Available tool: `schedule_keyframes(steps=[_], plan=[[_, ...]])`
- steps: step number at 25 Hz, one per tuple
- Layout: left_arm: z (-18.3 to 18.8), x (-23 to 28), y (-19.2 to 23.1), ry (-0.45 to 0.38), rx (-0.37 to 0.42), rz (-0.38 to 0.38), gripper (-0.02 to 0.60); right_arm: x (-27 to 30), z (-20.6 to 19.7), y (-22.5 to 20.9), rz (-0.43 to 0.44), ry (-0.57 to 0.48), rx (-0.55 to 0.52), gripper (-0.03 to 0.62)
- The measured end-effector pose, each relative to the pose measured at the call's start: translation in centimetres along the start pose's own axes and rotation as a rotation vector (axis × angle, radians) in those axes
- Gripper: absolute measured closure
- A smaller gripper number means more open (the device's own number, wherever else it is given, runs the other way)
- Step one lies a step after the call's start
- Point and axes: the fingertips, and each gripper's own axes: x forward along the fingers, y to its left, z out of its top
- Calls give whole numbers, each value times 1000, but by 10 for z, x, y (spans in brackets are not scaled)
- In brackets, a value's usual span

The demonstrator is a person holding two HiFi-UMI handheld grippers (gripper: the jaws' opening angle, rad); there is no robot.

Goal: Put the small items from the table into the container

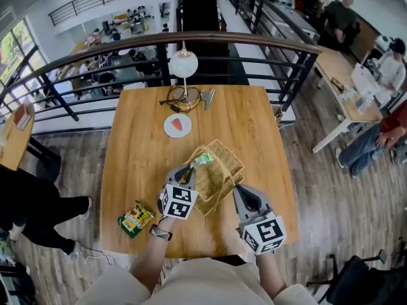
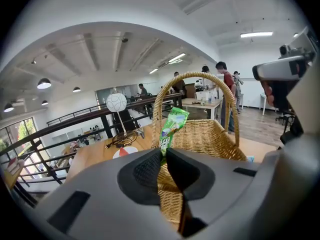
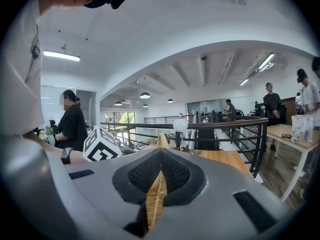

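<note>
A wicker basket [image 1: 222, 164] with a hoop handle stands near the table's front edge. My left gripper [image 1: 191, 169] is shut on a green snack packet [image 1: 202, 159] at the basket's left rim. In the left gripper view the packet [image 2: 172, 128] sticks up from the left gripper [image 2: 164, 156], just in front of the basket [image 2: 210, 134]. My right gripper [image 1: 236, 188] is at the basket's near right side, shut on its wicker edge. In the right gripper view a strip of that wicker edge [image 3: 155, 196] is pinched in the right gripper [image 3: 159, 171]. A yellow-green snack packet [image 1: 135, 218] lies on the table at front left.
A white plate with a red slice [image 1: 177, 125] sits mid-table. Behind it are a globe lamp [image 1: 183, 63] and coiled cables [image 1: 184, 97]. A black railing [image 1: 280, 43] runs past the table's far edge. People sit and stand at the room's sides.
</note>
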Motion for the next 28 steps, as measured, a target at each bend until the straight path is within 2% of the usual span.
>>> schedule_keyframes(steps=[5, 21, 28], plan=[[-1, 4, -1, 33, 30, 3, 540, 2, -5, -4, 9, 6, 7, 580], [-2, -2, -6, 32, -9, -12, 531, -2, -1, -8, 25, -7, 5, 580], [13, -24, 1, -47, -55, 38, 531, -4, 6, -2, 43, -28, -2, 580]])
